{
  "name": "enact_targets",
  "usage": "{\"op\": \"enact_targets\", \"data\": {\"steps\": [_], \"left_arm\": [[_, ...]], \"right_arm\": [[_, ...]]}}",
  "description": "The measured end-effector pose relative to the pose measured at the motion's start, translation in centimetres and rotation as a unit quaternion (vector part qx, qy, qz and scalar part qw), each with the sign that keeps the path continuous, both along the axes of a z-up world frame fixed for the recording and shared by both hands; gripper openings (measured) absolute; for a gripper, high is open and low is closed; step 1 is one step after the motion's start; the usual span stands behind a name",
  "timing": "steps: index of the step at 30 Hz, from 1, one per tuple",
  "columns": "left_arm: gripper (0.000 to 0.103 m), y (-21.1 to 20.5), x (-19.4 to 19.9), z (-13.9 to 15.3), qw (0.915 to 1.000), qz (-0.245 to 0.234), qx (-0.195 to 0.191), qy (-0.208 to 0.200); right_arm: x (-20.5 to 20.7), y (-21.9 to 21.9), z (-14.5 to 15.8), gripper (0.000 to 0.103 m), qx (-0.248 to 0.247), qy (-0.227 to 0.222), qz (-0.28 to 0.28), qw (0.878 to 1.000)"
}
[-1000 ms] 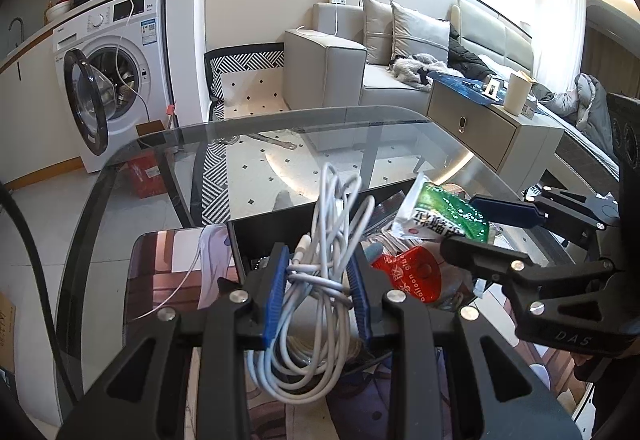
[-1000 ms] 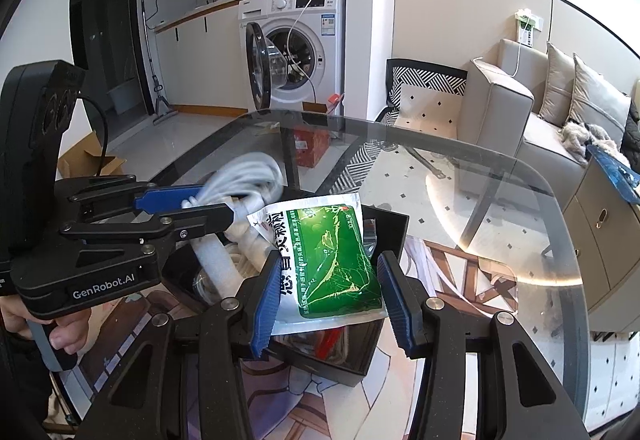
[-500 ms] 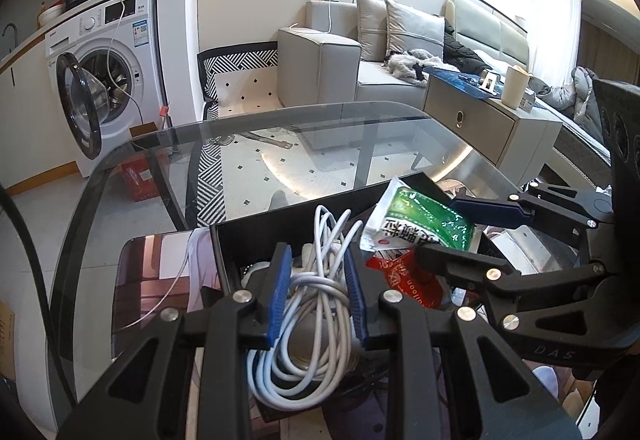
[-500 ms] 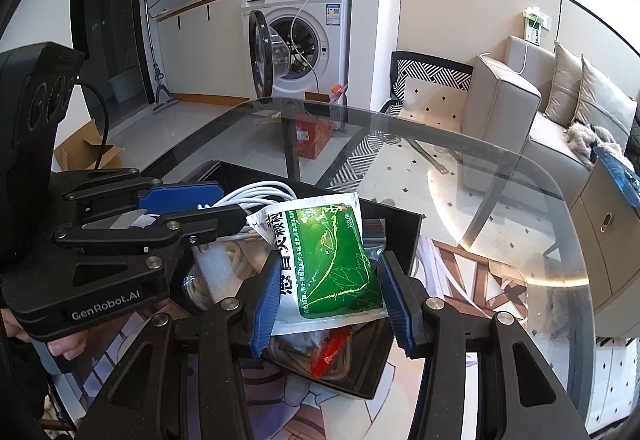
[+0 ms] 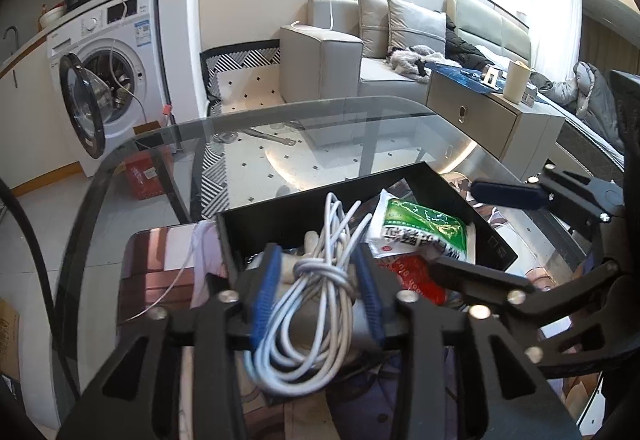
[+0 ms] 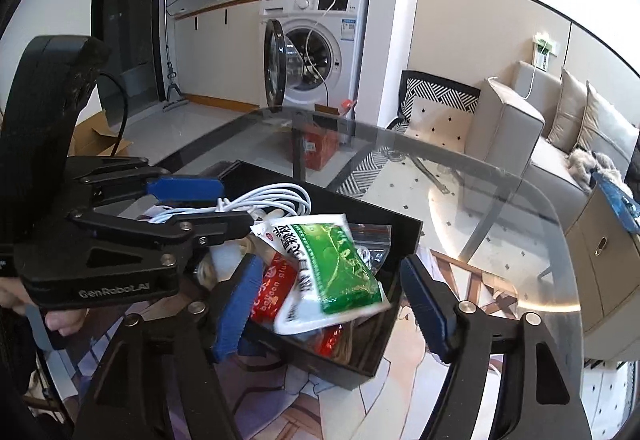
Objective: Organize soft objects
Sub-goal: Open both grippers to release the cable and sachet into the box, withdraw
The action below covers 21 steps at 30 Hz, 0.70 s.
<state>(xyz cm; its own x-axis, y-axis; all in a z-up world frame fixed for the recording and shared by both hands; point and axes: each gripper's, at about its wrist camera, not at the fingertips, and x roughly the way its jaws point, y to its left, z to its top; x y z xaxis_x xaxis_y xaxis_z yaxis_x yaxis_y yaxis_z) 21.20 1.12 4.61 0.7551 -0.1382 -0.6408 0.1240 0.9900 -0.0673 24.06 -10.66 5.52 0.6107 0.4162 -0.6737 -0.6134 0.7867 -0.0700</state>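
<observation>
A black tray (image 5: 456, 196) (image 6: 404, 240) sits on the glass table. My left gripper (image 5: 316, 280) stands over the tray's near left part with a coiled white cable (image 5: 308, 304) (image 6: 272, 200) between its blue pads, which have spread a little. My right gripper (image 6: 328, 300) is open wide. The green and white packet (image 6: 336, 272) (image 5: 420, 230) lies loose in the tray between its fingers, on top of a red packet (image 6: 276, 292) (image 5: 412, 276).
The glass table's edge (image 6: 460, 156) curves ahead. A clear zip bag (image 6: 372, 244) lies in the tray's far right. A patterned mat (image 6: 328, 408) lies under the tray. A washing machine (image 6: 316, 40) and a sofa (image 5: 340, 56) stand beyond.
Both grippers lowered into the tray. My right gripper opened and let the green packet drop onto the red packet. My left gripper's pads spread slightly around the cable.
</observation>
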Motion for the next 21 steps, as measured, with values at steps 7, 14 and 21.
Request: {"op": "enact_targets", "data": {"steps": [7,14,21], "left_arm": [[0.09,0.3,-2.9,1.1,0.9992,0.018,0.021,-0.031],[0.103,0.9,-5.6,1.3,0.9972,0.039,0.025,-0.06],[0.103,0.9,-7.6,0.9,0.9953,0.052,0.009,-0.081]], "right_arm": [[-2.5,-1.9,1.3,0.099,0.026,-0.032,-0.001,0.999],[-4.8,-3.9,2.1,0.102,0.08,-0.046,-0.004,0.996],[-6.3,-4.5,2.0,0.103,0.101,-0.059,-0.007,0.993]]}}
